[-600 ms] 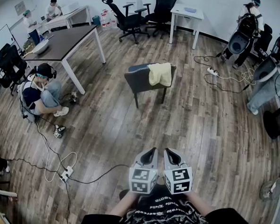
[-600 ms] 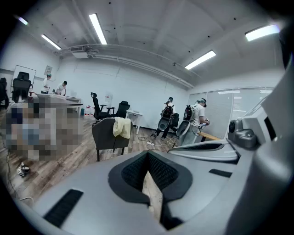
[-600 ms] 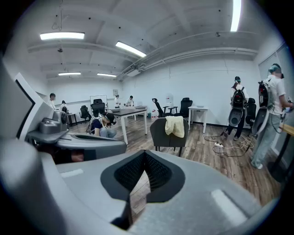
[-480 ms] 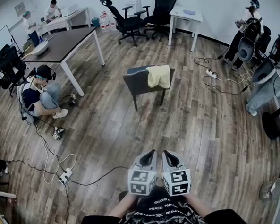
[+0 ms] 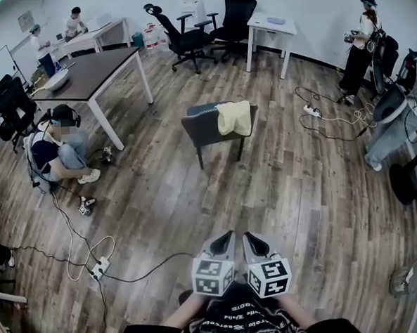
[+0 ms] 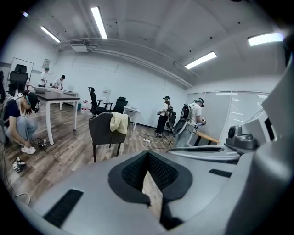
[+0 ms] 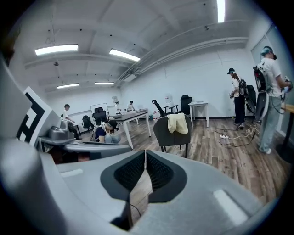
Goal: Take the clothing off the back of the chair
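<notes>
Left gripper (image 5: 225,238) and right gripper (image 5: 249,238) with jaws closed and empty; clothing (image 5: 234,117) on chair (image 5: 205,129).
Grippers side by side at the lower edge of the head view, close to the torso, tilted slightly down, jaws of each pressed together with nothing between. Dark chair upright on the wood floor (image 5: 302,192) near mid-room, well apart from both grippers. Pale yellow clothing draped over the top of the chair back, toward its right end in the head view. At left, a crouching person (image 5: 59,147) beside a dark worktop (image 5: 96,63).
</notes>
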Demonstrator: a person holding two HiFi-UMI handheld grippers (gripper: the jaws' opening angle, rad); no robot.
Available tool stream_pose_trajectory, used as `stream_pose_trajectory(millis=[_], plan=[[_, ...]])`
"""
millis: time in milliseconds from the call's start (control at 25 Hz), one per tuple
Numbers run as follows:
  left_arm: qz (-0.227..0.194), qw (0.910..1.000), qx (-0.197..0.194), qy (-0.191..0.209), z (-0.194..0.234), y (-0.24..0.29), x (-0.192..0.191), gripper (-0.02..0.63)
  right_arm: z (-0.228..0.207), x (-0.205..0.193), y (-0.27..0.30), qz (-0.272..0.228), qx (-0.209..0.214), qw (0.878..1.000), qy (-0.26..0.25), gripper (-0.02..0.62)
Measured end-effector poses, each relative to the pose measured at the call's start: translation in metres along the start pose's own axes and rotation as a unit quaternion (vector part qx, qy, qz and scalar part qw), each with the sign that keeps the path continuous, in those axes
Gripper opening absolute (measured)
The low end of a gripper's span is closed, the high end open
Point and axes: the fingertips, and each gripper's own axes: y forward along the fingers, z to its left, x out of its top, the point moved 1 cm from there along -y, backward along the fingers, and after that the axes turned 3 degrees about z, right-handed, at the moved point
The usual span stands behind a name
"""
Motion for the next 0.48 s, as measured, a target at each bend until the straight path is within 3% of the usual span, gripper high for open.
stream_pose_trajectory(millis=[240,480], plan=[[0.005,1.0000,-0.004,-0.003,0.003,0.007,0.002,0.000,-0.008,-0.002,0.008,0.011,-0.001,1.000,0.017,0.012],[0.009,0.9999,0.009,-0.006,0.015,0.018,0.006,0.000,-0.014,0.002,0.025,0.027,-0.009,0.999,-0.020,0.012]])
